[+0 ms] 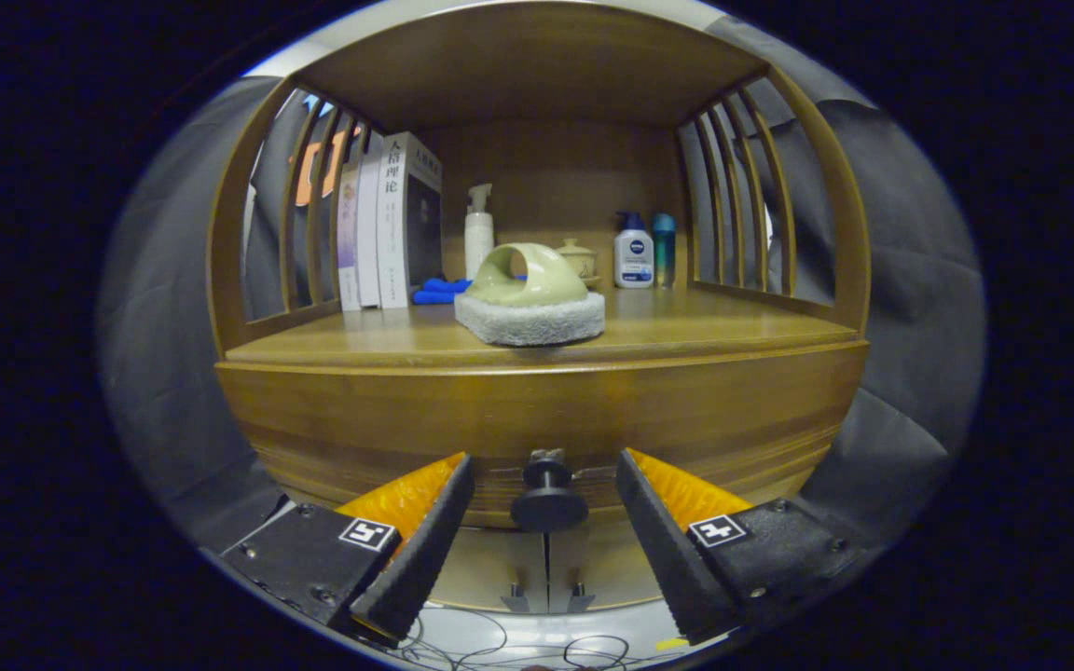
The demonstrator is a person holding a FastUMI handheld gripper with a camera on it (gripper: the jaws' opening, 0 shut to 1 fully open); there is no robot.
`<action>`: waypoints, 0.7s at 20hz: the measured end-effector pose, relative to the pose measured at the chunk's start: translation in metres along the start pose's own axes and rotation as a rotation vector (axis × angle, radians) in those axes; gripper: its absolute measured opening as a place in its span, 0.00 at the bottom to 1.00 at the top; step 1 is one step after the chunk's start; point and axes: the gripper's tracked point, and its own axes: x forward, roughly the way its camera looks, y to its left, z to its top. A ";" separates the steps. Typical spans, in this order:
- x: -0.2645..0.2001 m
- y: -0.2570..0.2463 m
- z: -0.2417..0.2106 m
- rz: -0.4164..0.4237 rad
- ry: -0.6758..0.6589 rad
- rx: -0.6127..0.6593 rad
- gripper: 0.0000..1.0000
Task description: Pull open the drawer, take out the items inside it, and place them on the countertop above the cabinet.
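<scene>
Wooden cabinet (537, 410) fronts the booth, and its upper shelf serves as the countertop (686, 331).

Gripper (544, 508): fingers spread wide, holding nothing. The dark round drawer knob (548, 503) sits between them, touching neither finger.

Drawer (537, 424): its front lies flush with the cabinet face, with no gap visible along its top edge. It stands closed. What it holds, if anything, cannot be seen.

Countertop, near edge: a pale green scrubbing brush with a looped handle and a white pad base (530, 303) rests just beyond the drawer front, roughly in line with the knob.

Countertop, far side: upright books (392, 224) at far left, a blue cloth or glove (439, 291) beside them, a white pump bottle (478, 238), a small lidded ceramic pot (577, 259), and two more bottles (646, 252) at far right.

Assessment: the scene fits two stages. Either the brush came from the drawer and the drawer is shut again, or the brush merely stands there while items wait inside the closed drawer. One moment cannot settle which. Fingers bracketing the knob suit either a grasp or a release.
</scene>
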 end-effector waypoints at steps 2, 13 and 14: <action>-0.023 0.003 0.008 0.022 -0.040 -0.067 0.99; -0.208 0.028 0.111 0.269 -0.256 -0.143 0.99; -0.228 0.027 0.120 0.283 -0.278 -0.147 0.99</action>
